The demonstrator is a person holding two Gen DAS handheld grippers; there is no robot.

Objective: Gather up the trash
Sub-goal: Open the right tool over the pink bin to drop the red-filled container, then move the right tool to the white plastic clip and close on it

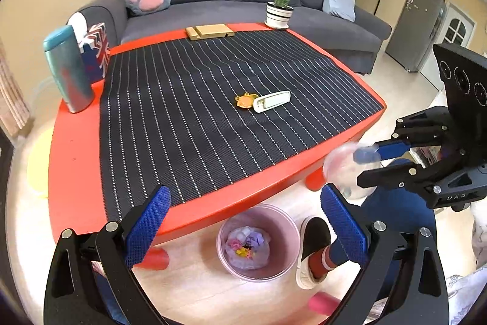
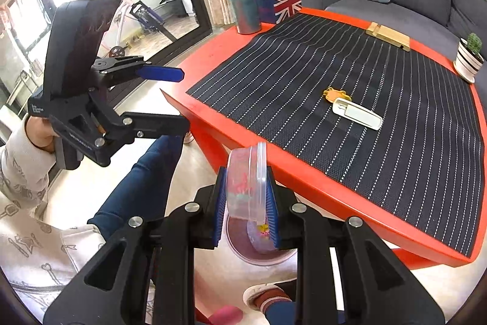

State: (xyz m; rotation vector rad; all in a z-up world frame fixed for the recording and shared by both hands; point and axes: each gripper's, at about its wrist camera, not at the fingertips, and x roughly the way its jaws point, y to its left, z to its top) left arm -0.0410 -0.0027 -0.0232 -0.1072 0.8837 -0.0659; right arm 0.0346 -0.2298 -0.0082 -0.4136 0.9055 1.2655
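A clear plastic tub with colourful scraps inside sits tilted on its side between the blue pads of my right gripper, which is shut on it. It hangs over the pink bin on the floor beside the red table. In the left wrist view the bin holds a bag of colourful trash, and the right gripper with the tub appears at the right. My left gripper is open and empty above the table's near edge and the bin. It also shows in the right wrist view.
On the striped mat lie an orange charm and a white oblong case. A teal flask, a flag tissue box, a wooden stand and a cactus pot line the table edges. A person's shoe stands by the bin.
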